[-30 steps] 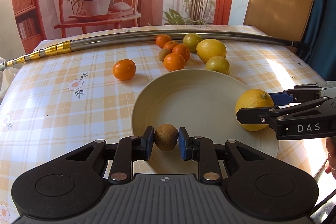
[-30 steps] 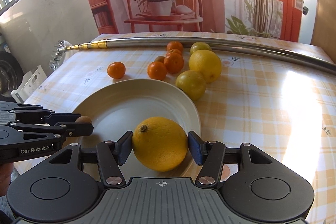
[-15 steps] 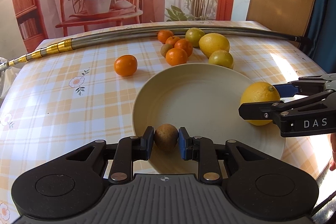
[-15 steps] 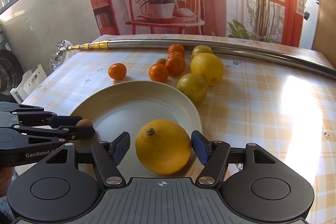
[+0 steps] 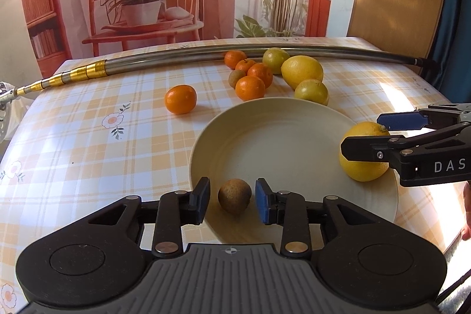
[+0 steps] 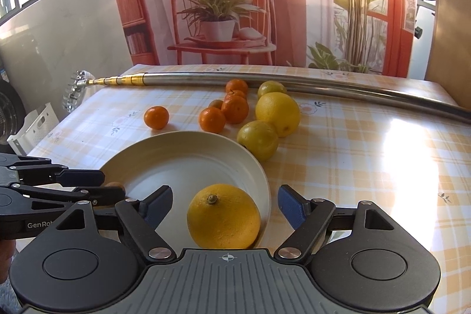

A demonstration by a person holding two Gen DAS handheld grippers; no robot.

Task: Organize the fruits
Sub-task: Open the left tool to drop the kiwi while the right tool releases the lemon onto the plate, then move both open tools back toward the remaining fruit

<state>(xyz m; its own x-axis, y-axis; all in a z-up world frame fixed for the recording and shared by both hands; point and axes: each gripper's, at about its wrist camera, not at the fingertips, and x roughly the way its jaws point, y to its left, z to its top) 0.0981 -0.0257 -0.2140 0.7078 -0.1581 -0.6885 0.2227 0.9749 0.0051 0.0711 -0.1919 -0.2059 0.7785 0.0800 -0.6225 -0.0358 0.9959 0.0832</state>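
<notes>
Now, on the counter point(image 5: 73, 143), the left claw point(image 5: 232, 200) is released around one small brown fruit point(image 5: 234, 196) lying in the cream plate point(image 5: 279, 143). Behind stand five oranges point(image 5: 180, 99), one more brown fruit point(image 5: 237, 77) and three yellow-green citrus point(image 5: 302, 71). At the plate's right rim, one big yellow orange point(image 6: 223, 216), dimpled, sits between the released right claw point(image 6: 225, 206).
</notes>
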